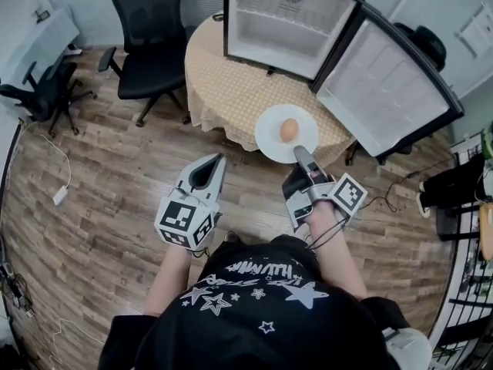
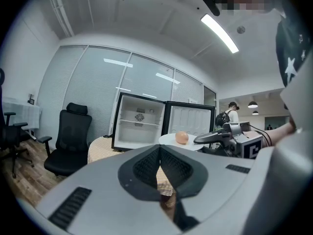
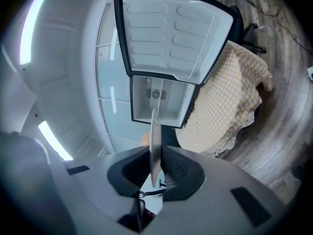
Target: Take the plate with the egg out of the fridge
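A white plate (image 1: 271, 136) with a brown egg (image 1: 289, 129) on it hangs over the front edge of the round table, outside the fridge. My right gripper (image 1: 302, 157) is shut on the plate's near rim. In the right gripper view the plate (image 3: 155, 143) shows edge-on between the jaws, the egg (image 3: 145, 139) peeking out behind it. My left gripper (image 1: 208, 172) is shut and empty, held low to the left of the plate. From the left gripper view the plate (image 2: 168, 139) and egg (image 2: 181, 137) show ahead to the right. The small fridge (image 1: 289, 23) stands open and bare.
The fridge door (image 1: 389, 87) is swung wide to the right. A yellow checked cloth covers the round table (image 1: 223, 91). A black office chair (image 1: 150, 41) stands at the table's left, another (image 1: 42, 91) at far left. Wooden floor lies below.
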Tool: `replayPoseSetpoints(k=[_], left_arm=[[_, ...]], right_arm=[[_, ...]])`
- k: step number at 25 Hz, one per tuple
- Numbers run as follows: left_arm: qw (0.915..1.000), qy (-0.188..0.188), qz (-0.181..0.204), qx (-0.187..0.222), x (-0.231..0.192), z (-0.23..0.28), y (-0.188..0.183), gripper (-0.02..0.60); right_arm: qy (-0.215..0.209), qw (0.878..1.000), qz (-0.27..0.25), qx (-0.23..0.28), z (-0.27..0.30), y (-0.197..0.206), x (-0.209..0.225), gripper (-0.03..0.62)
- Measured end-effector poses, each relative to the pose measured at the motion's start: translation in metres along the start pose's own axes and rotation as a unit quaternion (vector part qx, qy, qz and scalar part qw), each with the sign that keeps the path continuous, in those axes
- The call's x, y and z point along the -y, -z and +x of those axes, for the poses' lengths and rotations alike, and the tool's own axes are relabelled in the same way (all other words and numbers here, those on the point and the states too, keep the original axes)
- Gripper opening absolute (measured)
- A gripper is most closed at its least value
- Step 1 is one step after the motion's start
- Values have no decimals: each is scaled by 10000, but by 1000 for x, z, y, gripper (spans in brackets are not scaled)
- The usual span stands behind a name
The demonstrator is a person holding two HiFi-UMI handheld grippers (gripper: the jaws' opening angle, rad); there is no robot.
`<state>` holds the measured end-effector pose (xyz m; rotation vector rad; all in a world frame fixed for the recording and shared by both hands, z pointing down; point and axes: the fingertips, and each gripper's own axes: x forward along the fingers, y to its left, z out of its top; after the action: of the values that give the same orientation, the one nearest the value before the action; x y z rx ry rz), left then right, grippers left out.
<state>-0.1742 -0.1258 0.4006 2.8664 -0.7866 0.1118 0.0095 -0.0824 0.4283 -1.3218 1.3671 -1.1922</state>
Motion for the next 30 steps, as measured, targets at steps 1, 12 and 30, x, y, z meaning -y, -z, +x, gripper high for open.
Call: replayPoseSetpoints(k=[1,12,30], left_arm=[[10000,-20,-13,-18,-1,1,1,3],[9998,-213,20,-45,37,21,-4,3],[9976,-670,156,-113,116,49,-2,3]], right_arm=[[-20,10000,43,-43,1,2,0,57],[-185,9991,153,-354,-12,-27,2,57],[-469,9950,219,-859,-47,-91,8,57]])
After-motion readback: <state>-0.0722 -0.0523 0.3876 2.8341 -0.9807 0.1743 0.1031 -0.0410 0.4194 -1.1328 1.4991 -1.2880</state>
